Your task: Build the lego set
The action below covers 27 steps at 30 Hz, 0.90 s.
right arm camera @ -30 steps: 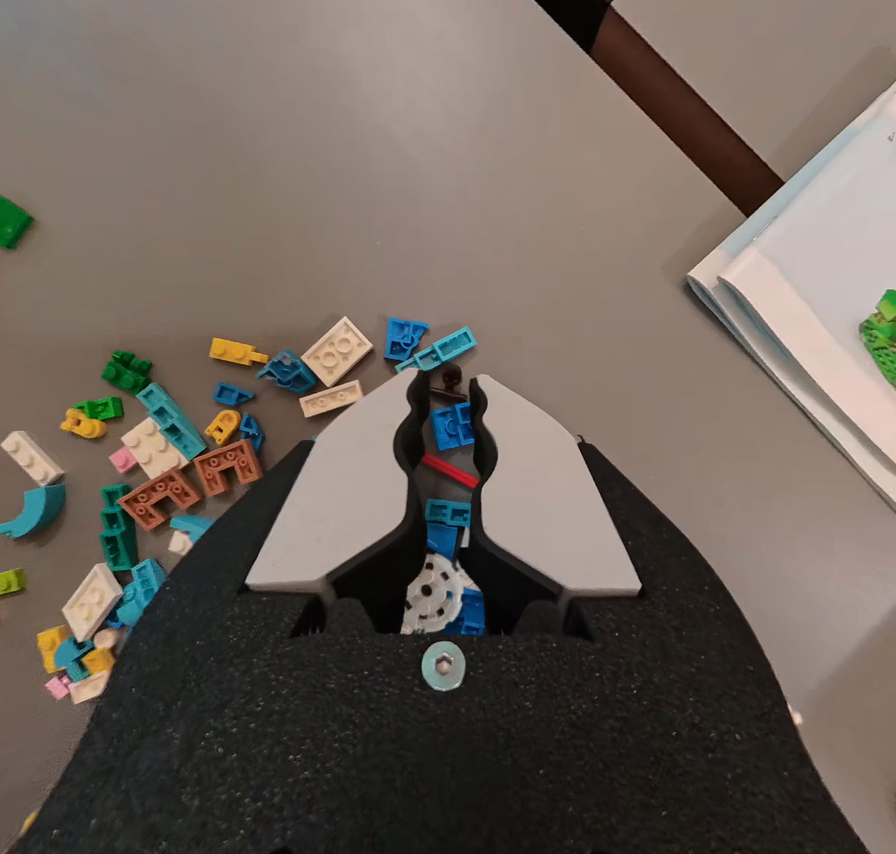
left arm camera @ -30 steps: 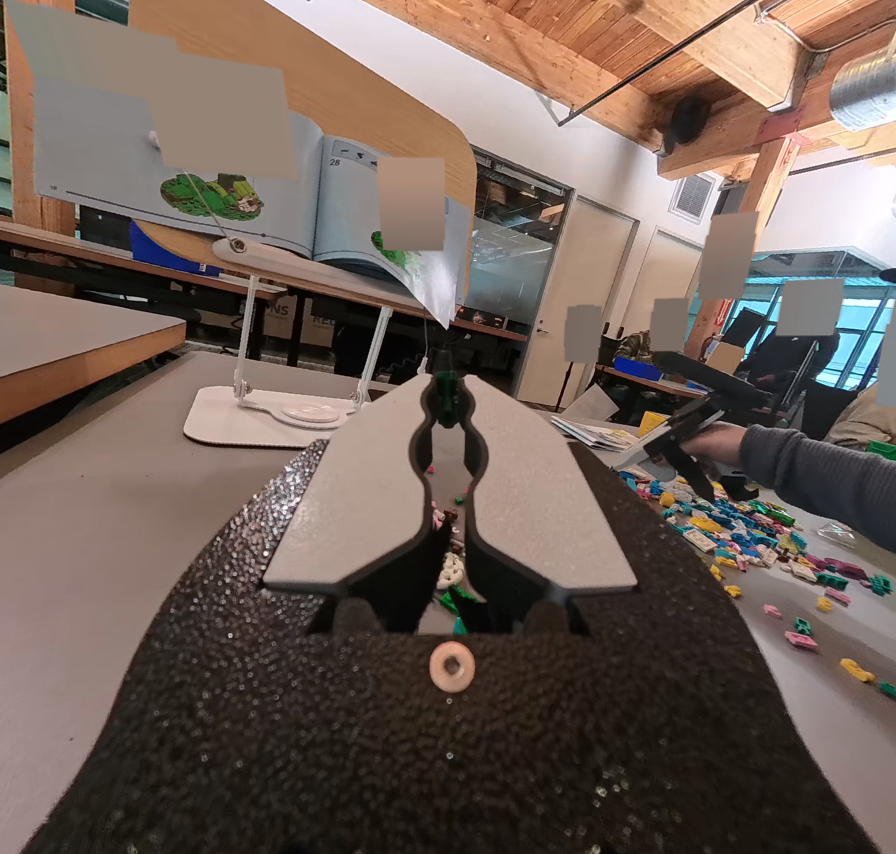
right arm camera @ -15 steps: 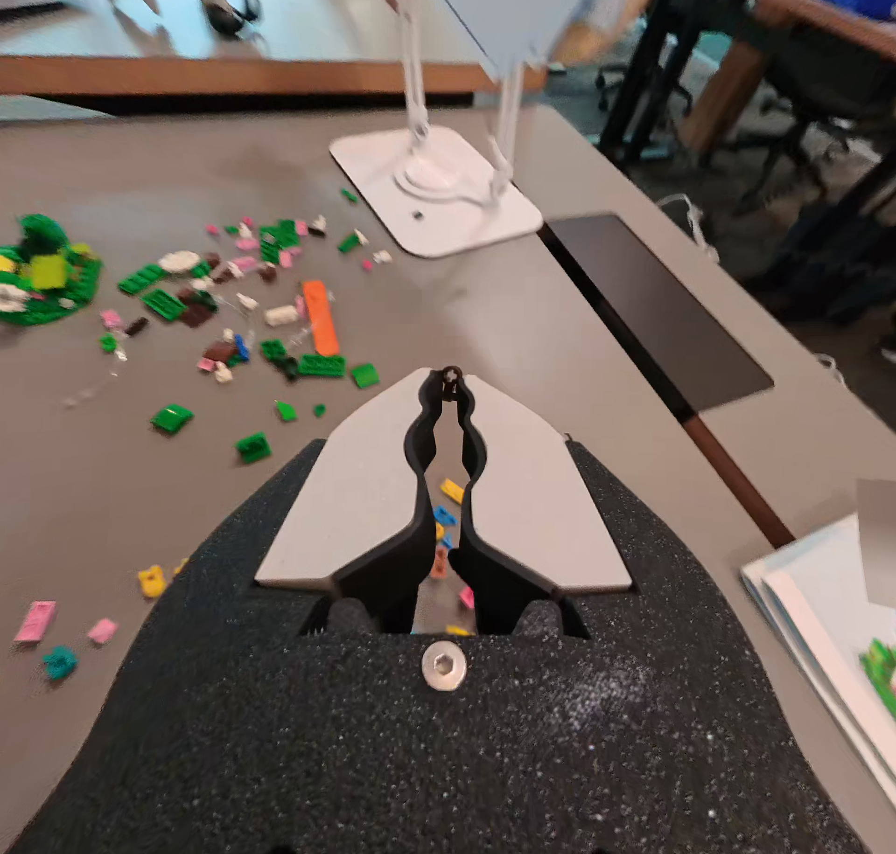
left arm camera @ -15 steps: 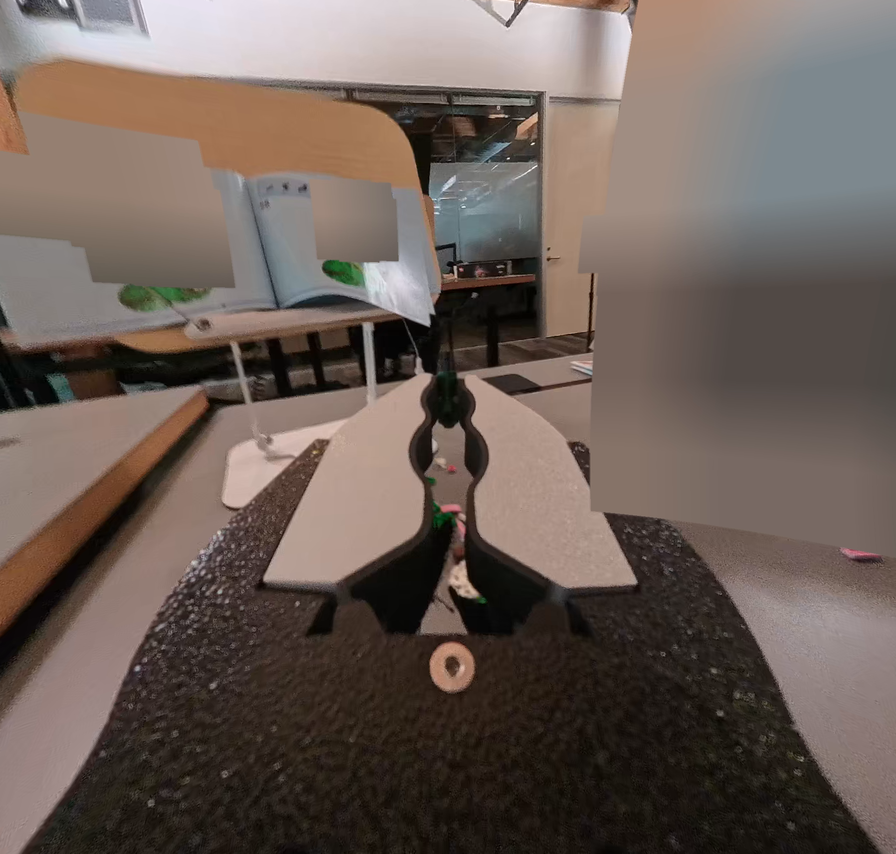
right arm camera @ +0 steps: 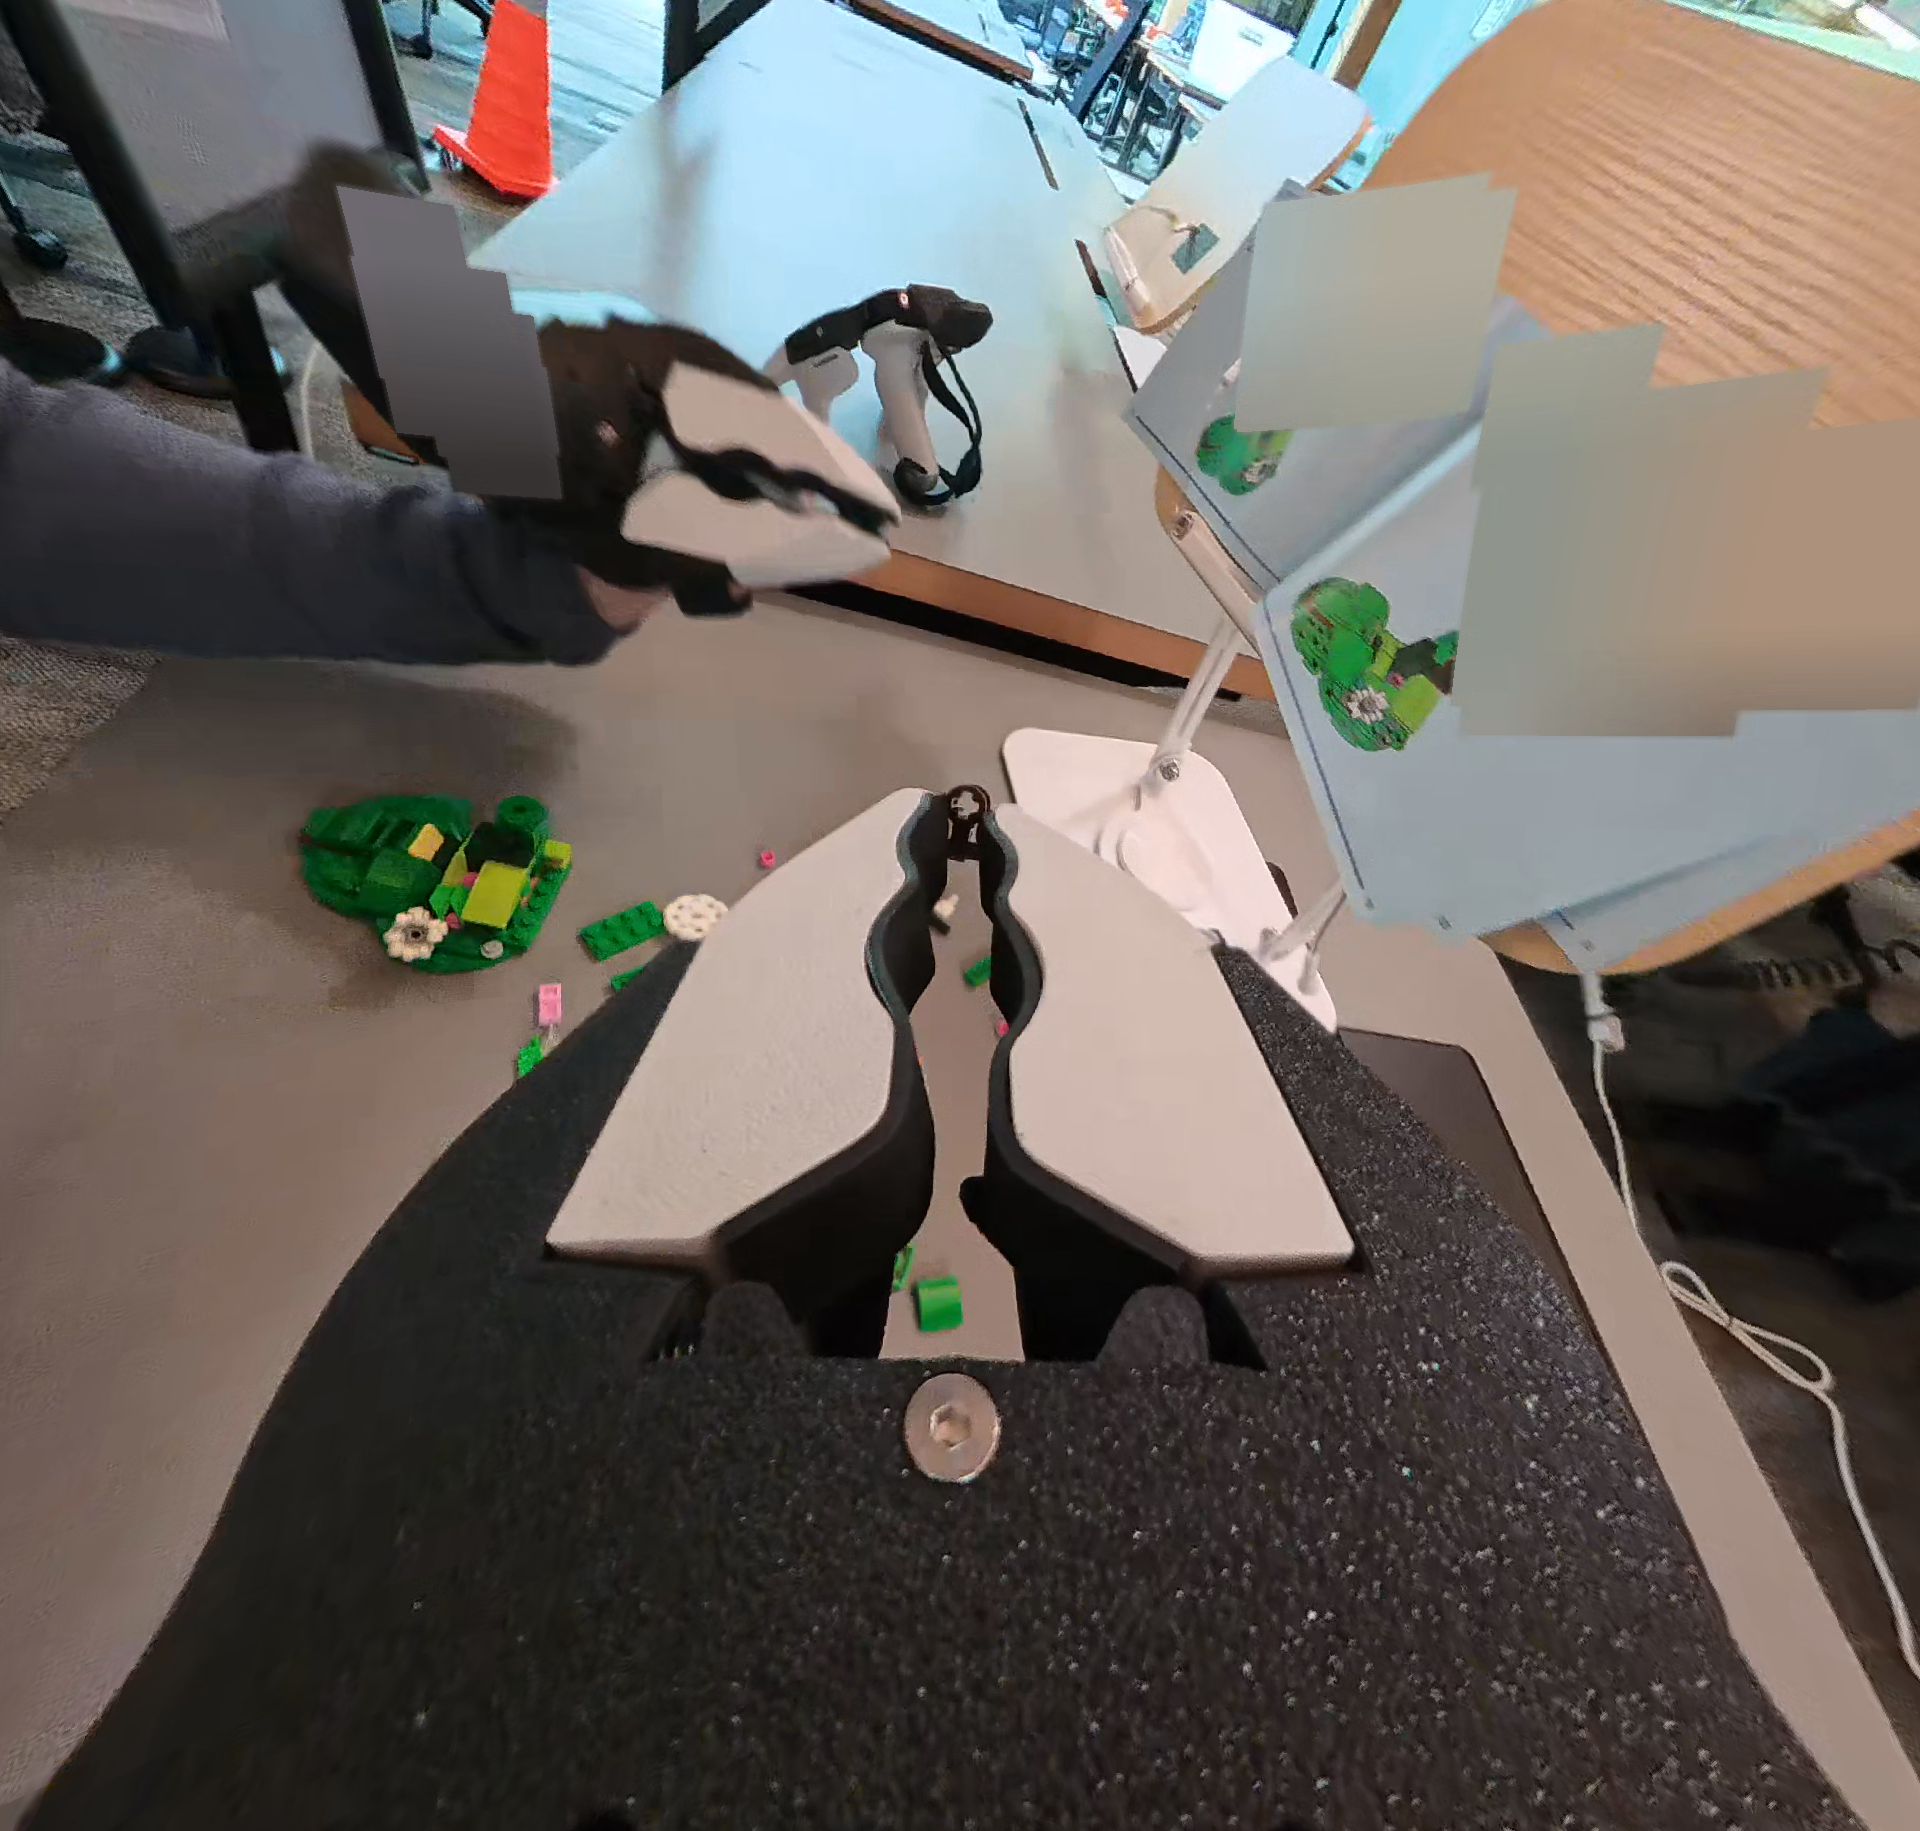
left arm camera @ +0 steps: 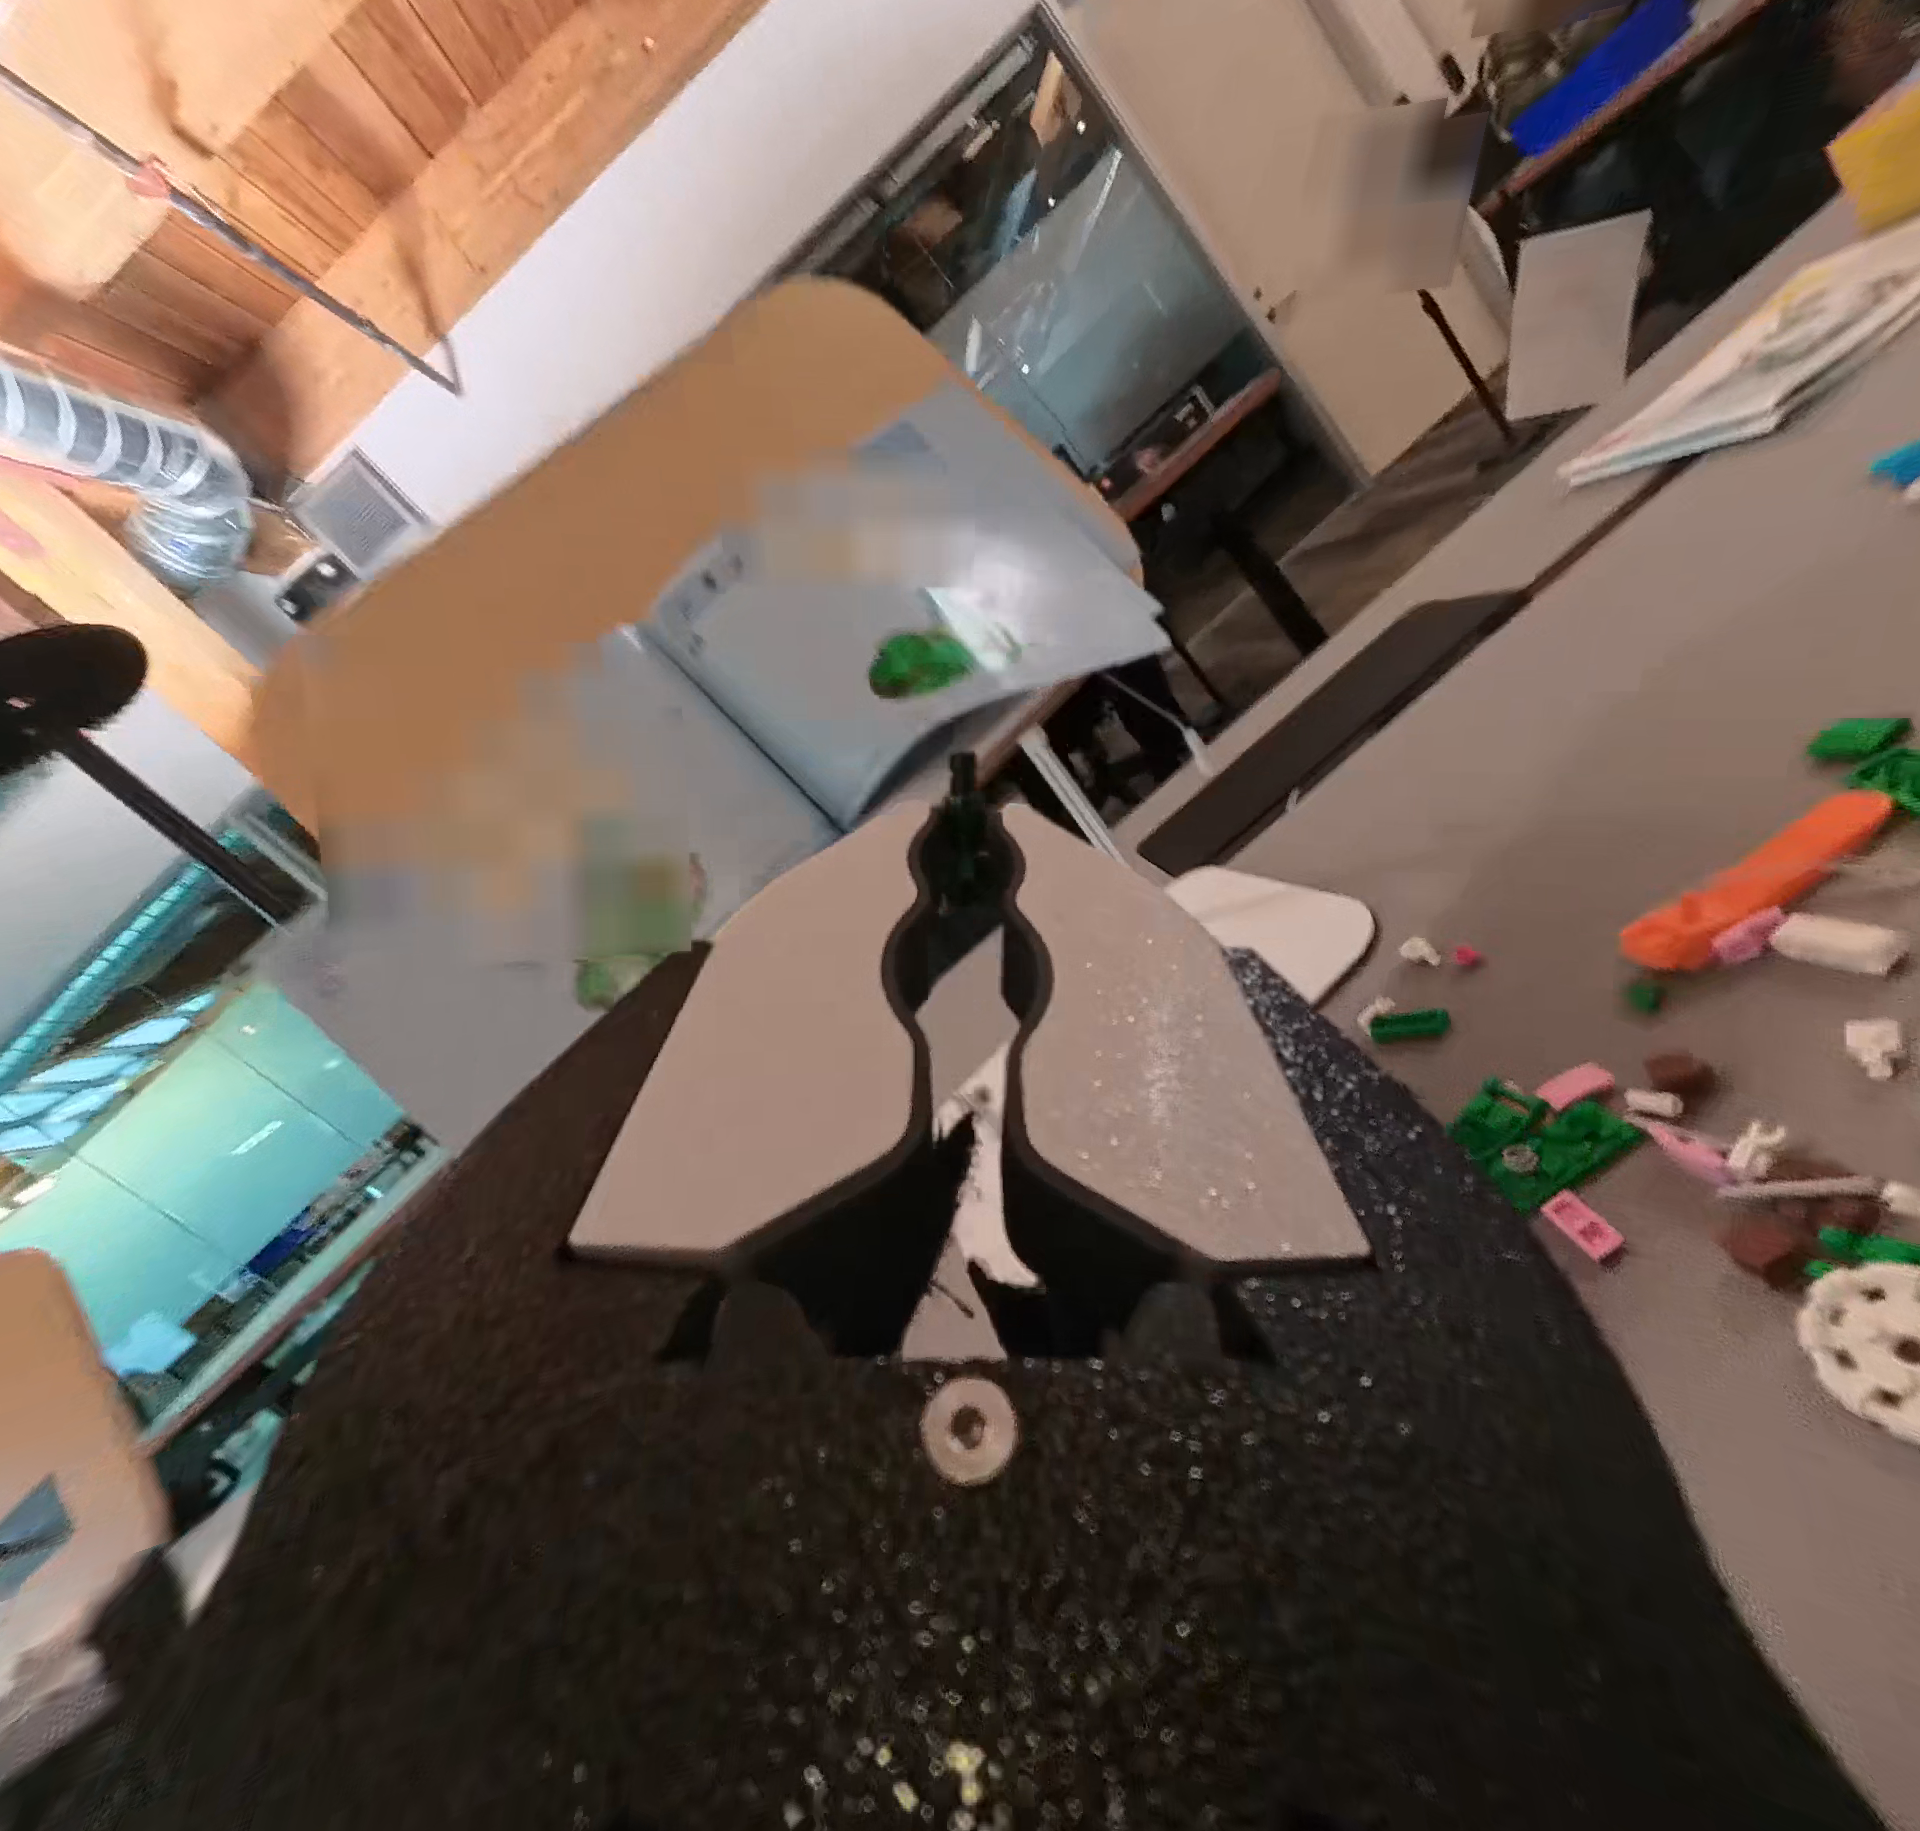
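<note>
I had my left gripper (left arm camera: 961, 836) raised off the grey table (right arm camera: 208, 1054), its fingers pressed together on a small dark green piece (left arm camera: 964, 851) with a thin black stem sticking up from it. My right gripper (right arm camera: 966, 813) was likewise closed, pinching a tiny black round piece (right arm camera: 966, 807) with a cross-shaped hole at the very tips. The partly built green model (right arm camera: 436, 882) sat on the table at the far left of the right wrist view, with loose green plates, a white round plate (right arm camera: 695, 916) and pink bits scattered near it, and the instruction booklet (right arm camera: 1455, 701) stood open on its white stand to the right. The left view was tilted and smeared (I judged the hand was swinging fast). With both parts so small and held only at the fingertips, I reckoned any jolt or misaligned push while mating them could twist one out of the grip and drop it among the loose bricks.
</note>
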Tool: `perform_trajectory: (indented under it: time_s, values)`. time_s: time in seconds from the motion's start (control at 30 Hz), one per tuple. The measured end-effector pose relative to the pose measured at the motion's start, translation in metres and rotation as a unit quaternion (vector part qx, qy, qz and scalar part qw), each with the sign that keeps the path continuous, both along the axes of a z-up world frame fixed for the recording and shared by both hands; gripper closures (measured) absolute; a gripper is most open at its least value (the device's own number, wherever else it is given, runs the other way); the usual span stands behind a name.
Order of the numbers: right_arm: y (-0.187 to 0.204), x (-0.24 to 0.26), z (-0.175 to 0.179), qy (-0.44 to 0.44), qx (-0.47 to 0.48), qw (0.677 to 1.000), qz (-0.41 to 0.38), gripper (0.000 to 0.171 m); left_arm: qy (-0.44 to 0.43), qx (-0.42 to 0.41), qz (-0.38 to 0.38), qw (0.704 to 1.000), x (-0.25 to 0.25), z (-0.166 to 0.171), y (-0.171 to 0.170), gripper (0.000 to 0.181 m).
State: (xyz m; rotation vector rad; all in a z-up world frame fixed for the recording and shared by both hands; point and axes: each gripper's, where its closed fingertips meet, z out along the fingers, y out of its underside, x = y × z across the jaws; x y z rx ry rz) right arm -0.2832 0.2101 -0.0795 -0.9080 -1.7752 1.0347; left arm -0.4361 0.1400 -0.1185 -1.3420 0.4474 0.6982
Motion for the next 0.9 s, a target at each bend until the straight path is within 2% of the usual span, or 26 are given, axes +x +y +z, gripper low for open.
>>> perform_trajectory:
  time_s: [0.1, 0.2, 0.33, 0.5, 0.7, 0.8, 0.9]
  values:
    - [-0.005, -0.016, -0.002, 0.006, -0.016, 1.0, -0.002, 0.165, -0.038, -0.03, -0.034, 0.998, -0.005, -0.035, 0.023, 0.174]
    - [-0.012, -0.036, -0.009, 0.035, -0.071, 0.997, 0.0, 0.166, -0.088, -0.04, -0.068, 0.993, -0.005, -0.053, 0.04, 0.174]
    - [-0.021, -0.063, -0.034, 0.028, -0.12, 0.992, 0.012, 0.166, -0.092, -0.047, -0.095, 0.99, 0.001, -0.062, 0.044, 0.174]
    - [-0.024, -0.08, -0.062, -0.005, -0.133, 0.991, 0.008, 0.166, -0.081, -0.075, -0.156, 0.982, 0.034, -0.07, 0.039, 0.174]
    - [-0.026, -0.083, -0.077, -0.038, -0.125, 0.991, 0.005, 0.166, -0.063, -0.087, -0.168, 0.98, 0.044, -0.075, 0.037, 0.174]
    - [-0.033, -0.083, -0.076, -0.056, -0.212, 0.975, 0.032, 0.166, -0.062, -0.086, -0.17, 0.98, 0.046, -0.076, 0.037, 0.174]
    - [-0.041, -0.082, -0.075, -0.092, -0.352, 0.927, 0.088, 0.166, -0.052, -0.088, -0.175, 0.979, 0.052, -0.077, 0.035, 0.174]
